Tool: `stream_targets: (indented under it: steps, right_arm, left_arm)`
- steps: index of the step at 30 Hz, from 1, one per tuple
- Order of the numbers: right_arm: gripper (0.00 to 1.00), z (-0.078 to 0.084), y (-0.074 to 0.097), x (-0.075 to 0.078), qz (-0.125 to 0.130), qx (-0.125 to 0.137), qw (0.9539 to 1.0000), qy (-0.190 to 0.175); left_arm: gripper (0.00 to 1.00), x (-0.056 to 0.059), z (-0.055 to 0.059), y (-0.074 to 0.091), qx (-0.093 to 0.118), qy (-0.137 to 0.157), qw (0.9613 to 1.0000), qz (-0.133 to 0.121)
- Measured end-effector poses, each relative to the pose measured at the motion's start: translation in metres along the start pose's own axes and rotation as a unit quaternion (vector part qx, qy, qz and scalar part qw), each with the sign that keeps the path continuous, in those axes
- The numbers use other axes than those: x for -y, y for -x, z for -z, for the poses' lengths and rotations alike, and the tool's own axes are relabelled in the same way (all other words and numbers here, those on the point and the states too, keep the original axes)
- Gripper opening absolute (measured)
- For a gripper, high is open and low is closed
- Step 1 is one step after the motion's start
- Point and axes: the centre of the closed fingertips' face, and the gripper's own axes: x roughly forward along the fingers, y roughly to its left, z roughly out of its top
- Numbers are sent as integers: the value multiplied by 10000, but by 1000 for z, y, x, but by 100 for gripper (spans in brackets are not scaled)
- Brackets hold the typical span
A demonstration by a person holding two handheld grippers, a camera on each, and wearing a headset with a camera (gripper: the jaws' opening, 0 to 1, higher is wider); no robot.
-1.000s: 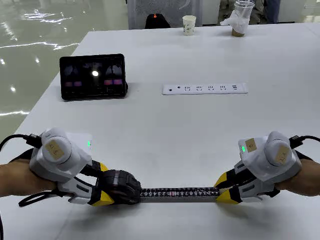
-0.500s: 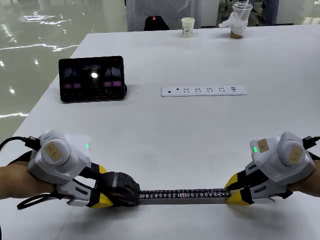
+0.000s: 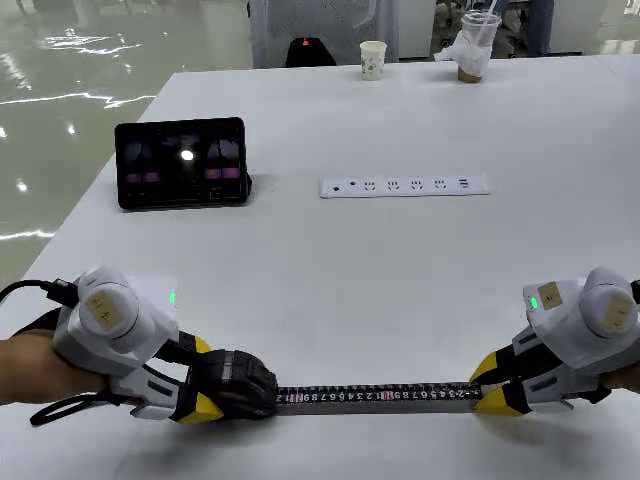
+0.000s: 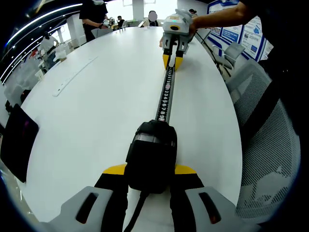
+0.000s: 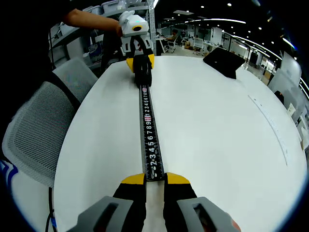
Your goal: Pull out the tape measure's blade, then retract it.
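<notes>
Head view first: the left gripper [image 3: 212, 380] sits at about 7 o'clock, jaws narrowed onto the black body of the tape measure [image 3: 238, 382], which rests on the white table [image 3: 400, 290]. The blade [image 3: 380, 396] runs flat across the near side toward 4 o'clock. There the right gripper [image 3: 492, 384] has its yellow tips pinched tight on the blade's end. Further back there's a tablet [image 3: 181, 163] at 10 o'clock, a power strip [image 3: 405, 186] around 12 and a paper cup [image 3: 372, 58] at the far edge, all well apart from the action.

Left gripper view: the body is wedged between the jaws at 6 o'clock, and the blade heads straight off to 12 o'clock, where the other gripper holds the tip. It looks nicely in line, with no visible twist.

Right gripper view: same story mirrored. The blade end is clamped between the two tips at 6 o'clock, numbers face up, and the strip runs to about 11 o'clock into the tape measure's mouth.

My read: this is the pull-out half, with a fair stretch out and the retract not yet done. To do it well I'd draw the right gripper straight along the blade's own line, low to the table, so it leaves the mouth square (a sideways pull is how these things kink). The left one just needs to pin the body so it doesn't slide or tip. For the way back, I'd walk the tip in under grip rather than let it whip.
</notes>
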Motion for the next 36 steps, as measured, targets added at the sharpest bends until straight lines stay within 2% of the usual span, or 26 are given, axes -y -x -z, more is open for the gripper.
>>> stream_targets:
  steps: [14, 23, 27, 34, 36]
  right_arm:
    - [11, 2, 1, -2, 14, -97, 9999, -28]
    - [13, 3, -1, -7, -4, -376, 9992, 123]
    - [19, 4, 0, -11, -54, -367, 9993, 100]
    - [26, 13, 7, -11, 151, -436, 9989, 48]
    - [29, 12, 10, -12, 211, -369, 9991, -53]
  left_arm:
    - [28, 0, 0, 0, -63, -114, 9999, -26]
    - [28, 0, 0, 0, -137, -181, 9997, -41]
    - [29, 0, -1, 0, -178, -226, 9996, -50]
    - [31, -2, 0, 5, -204, -140, 9995, -176]
    - [32, -2, 3, 8, -222, -84, 9995, -203]
